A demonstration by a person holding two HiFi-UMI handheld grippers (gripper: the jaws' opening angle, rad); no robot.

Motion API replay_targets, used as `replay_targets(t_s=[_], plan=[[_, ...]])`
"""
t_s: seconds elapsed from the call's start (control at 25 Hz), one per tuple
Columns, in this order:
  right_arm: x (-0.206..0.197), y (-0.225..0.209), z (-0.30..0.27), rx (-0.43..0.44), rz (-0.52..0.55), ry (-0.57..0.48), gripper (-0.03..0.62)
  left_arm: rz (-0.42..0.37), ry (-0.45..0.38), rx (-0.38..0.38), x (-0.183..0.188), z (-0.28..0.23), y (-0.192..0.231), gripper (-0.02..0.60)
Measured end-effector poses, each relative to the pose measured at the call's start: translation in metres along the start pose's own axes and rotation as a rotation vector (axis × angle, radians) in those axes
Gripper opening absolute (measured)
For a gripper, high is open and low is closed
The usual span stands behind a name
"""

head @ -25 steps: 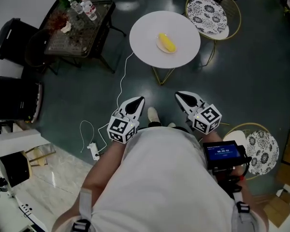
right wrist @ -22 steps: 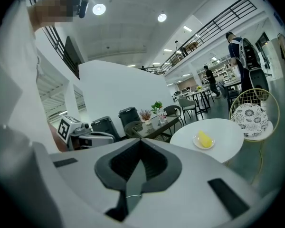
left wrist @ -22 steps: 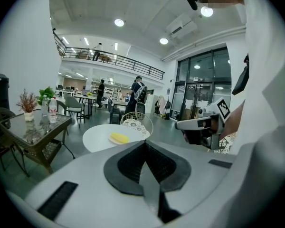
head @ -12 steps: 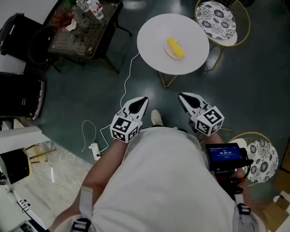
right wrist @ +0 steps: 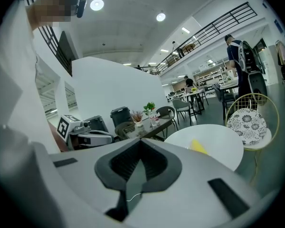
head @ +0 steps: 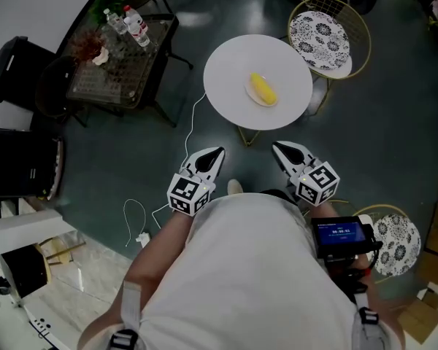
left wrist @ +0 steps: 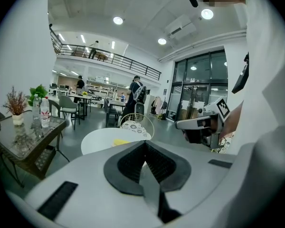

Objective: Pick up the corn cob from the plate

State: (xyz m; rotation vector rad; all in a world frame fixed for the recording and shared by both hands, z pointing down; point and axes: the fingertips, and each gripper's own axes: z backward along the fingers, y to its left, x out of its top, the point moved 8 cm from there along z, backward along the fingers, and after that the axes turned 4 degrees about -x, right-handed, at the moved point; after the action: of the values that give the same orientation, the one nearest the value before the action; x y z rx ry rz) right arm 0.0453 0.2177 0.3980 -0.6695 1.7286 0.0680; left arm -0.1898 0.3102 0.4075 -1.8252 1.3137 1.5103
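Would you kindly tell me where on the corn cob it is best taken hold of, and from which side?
Grip the corn cob around its middle, across its narrow width, coming down from above. It lies flat on the plate with its long axis diagonal in the head view, so the tapered ends likely offer less hold. The right claw is shut and would need opening first.

Ahead of the left tongs (head: 216, 152) and right tongs (head: 277, 146), bare floor (head: 248, 162) lies open up to the round desk (head: 230, 79); a chair (head: 319, 31) stands beyond, ahead-right.
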Motion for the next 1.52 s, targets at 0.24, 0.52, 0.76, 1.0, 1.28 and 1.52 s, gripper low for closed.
replay_targets(t_s=[0.24, 0.52, 0.76, 1.0, 1.28, 1.52], plan=[[0.004, -0.007, -0.009, -0.029, -0.002, 0.012, 0.006, 0.002, -0.002, -0.011, 0.004, -0.01, 0.018, 0.008], [0.007, -0.01, -0.009, -0.037, -0.005, 0.015, 0.008, 0.015, -0.002, -0.021, 0.006, -0.013, 0.015, 0.008], [0.005, -0.01, -0.014, -0.017, -0.004, 0.026, 0.008, 0.032, -0.001, 0.005, 0.004, -0.009, 0.017, 0.008], [0.022, -0.065, -0.031, 0.007, -0.02, 0.034, 0.007, 0.049, 0.027, 0.022, 0.02, -0.057, 0.031, 0.008], [0.032, -0.116, -0.033, 0.011, -0.04, 0.046, 0.006, 0.058, 0.054, 0.009, 0.036, -0.109, 0.031, 0.008], [0.035, -0.159, -0.036, 0.016, -0.056, 0.057, 0.006, 0.067, 0.113, 0.014, 0.043, -0.152, 0.037, 0.008]])
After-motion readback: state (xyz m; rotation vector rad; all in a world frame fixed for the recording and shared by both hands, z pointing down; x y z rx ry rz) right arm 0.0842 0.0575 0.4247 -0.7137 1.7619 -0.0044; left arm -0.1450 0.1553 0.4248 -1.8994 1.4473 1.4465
